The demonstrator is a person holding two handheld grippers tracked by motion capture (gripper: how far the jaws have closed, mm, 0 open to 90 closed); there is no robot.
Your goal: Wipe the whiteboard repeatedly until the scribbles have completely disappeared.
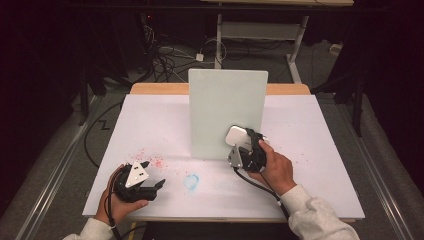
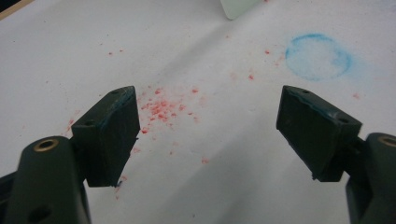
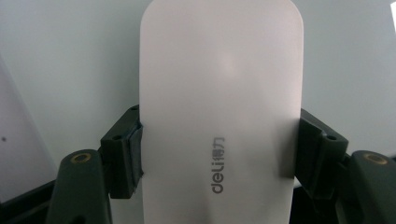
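White rounded eraser (image 3: pixel 222 112): grey "deli" logo with small Chinese characters beside it, printed lengthwise on its face, near end held in right gripper (image 3: pixel 219 154). No other legible text.

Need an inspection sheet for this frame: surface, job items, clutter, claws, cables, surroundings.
Surface: white table sheet, with red specks and a blue ring smudge near the front left.
Job's things: pale upright board standing mid-table; white rounded eraser-like block marked "deli".
Clutter: nothing seen beyond the marks.
Claws: left claw open, empty, low over the red specks; right claw shut on the white block, held up at the board's lower right.
Cables: one trails from each claw toward the person; a loose tangle lies on the floor behind the table.
Surroundings: dark room, desk frame behind.
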